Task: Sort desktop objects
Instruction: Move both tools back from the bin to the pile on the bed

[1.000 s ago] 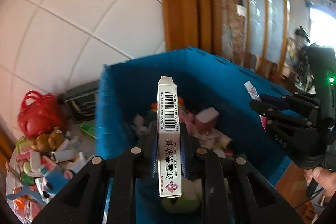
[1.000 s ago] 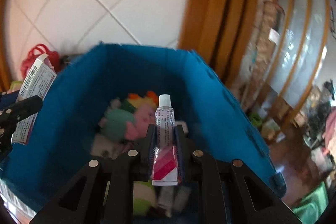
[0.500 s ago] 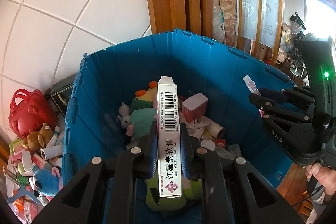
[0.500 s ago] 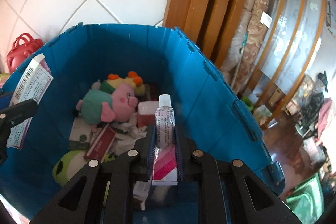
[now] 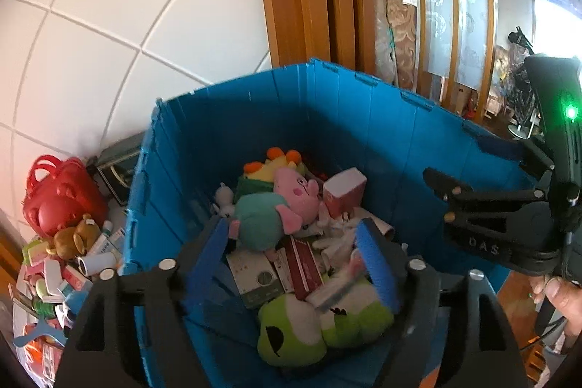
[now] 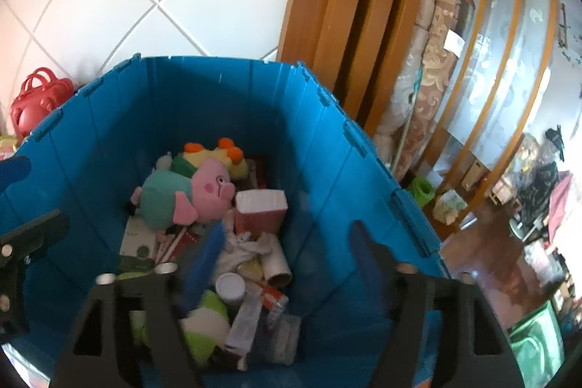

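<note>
Desktop objects lie in two places: a heap already dropped into the blue bin, and an unsorted pile outside it, low to the left of the left gripper. Both grippers hang over the bin mouth, pointing down into it. The left gripper's jaws stand wide apart with nothing between them; under them lie a green plush, a white box and a red-and-white carton. The right gripper is also spread wide and holds nothing; below and between its fingers sit a white cap, a cardboard tube and a flat tube lying among the clutter. Farther ahead of both are a pink pig plush and a pink box.

I judge the step in hand to be the release: both loads look let go over the bin, since each gripper is empty right above the heap. Which of the pieces below came from which gripper cannot be told.

The next move likely calls for lifting both grippers up clear of the bin walls, then swinging back left toward the pile beside the red basket, where a brown bear, small boxes and tubes wait. These lie packed together and touching, so each pick needs jaws set around a single piece along its narrow side, without dragging its neighbours. The two grippers sit near each other over the bin, the right one just off the left one's right side, so they should part before turning
</note>
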`<state>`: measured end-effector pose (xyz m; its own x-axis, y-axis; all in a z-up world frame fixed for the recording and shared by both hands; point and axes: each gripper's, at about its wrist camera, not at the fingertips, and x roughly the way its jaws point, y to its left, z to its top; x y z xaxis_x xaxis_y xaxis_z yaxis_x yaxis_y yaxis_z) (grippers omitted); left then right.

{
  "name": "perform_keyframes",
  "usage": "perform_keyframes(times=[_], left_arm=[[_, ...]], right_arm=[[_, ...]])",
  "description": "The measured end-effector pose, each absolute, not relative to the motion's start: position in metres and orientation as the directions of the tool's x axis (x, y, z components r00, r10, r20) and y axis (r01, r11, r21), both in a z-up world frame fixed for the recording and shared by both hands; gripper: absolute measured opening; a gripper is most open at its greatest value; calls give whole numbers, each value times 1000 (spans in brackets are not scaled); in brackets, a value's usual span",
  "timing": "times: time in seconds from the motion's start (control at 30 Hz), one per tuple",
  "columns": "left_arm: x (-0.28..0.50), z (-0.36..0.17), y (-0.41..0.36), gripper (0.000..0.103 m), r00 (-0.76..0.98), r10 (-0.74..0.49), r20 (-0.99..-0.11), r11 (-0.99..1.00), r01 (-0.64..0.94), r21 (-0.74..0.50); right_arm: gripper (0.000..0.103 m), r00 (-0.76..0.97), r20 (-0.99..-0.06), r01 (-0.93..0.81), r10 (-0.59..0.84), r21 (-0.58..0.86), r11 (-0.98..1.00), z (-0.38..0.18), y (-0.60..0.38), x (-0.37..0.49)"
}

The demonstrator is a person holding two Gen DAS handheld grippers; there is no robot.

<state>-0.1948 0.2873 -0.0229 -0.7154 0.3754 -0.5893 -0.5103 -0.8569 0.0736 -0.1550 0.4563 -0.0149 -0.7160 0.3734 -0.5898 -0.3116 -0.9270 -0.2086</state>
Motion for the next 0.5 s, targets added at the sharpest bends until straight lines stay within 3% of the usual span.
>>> perform_keyframes(times=[0.07, 0.5], left_arm=[[-193, -22, 284, 77, -716, 385, -583, -857, -511, 62], [-175, 0, 221, 78, -785, 371, -497, -906, -423, -8]], right_arm=[[103, -727, -577, -311, 371, -204, -928, -11, 457, -152], [103, -840, -472, -237, 268, -125, -963, 23, 425, -123]])
